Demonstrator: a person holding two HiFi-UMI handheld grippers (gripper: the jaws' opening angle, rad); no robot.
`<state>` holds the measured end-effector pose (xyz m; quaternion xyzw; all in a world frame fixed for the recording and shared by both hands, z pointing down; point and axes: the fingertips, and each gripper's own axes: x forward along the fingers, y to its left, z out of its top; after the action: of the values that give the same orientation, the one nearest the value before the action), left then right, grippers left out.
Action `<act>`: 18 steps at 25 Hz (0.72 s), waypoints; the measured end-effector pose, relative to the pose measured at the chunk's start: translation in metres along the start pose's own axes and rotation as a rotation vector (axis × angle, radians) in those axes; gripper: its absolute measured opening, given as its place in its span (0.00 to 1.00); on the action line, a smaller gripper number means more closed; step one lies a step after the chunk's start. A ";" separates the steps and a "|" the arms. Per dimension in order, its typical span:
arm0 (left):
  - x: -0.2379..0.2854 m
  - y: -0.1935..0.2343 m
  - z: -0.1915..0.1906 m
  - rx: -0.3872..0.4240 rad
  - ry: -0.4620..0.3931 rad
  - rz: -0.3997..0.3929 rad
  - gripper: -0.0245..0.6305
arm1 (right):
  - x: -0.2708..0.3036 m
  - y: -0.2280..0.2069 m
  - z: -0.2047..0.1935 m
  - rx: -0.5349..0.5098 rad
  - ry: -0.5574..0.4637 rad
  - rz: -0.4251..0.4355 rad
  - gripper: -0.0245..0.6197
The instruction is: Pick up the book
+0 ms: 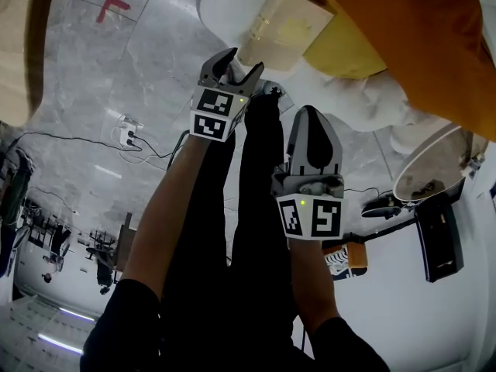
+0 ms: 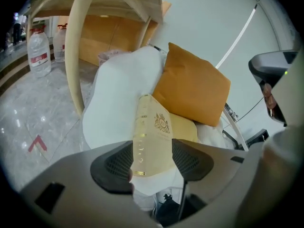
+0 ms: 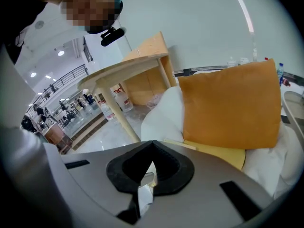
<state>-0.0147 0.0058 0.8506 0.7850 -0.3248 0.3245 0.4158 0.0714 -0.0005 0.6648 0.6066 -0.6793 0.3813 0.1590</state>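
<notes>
The book [image 2: 154,139] was a closed, pale yellow hardcover with a gold crest on its front cover and gold lettering down its spine. It lay on a slant on a white cushion [image 2: 118,99], one far corner tucked under an orange pillow [image 2: 192,89].

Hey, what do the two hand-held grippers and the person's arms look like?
The left hand-held gripper and the right hand-held gripper are grey plastic, each with dark ribbed pads, a white cube of black square markers and a green light. The sleeves are short and black.
</notes>
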 end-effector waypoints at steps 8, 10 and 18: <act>0.027 0.011 -0.019 -0.019 0.054 0.006 0.44 | 0.002 -0.008 -0.003 0.010 0.016 -0.004 0.04; 0.033 0.015 -0.025 -0.029 0.067 0.008 0.45 | 0.004 -0.009 -0.004 0.013 0.019 -0.004 0.04; 0.053 0.019 -0.047 -0.022 0.130 0.005 0.49 | 0.005 -0.012 -0.007 0.009 0.038 0.003 0.04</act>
<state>-0.0103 0.0258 0.9209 0.7569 -0.3025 0.3723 0.4439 0.0795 0.0014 0.6772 0.5988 -0.6753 0.3962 0.1686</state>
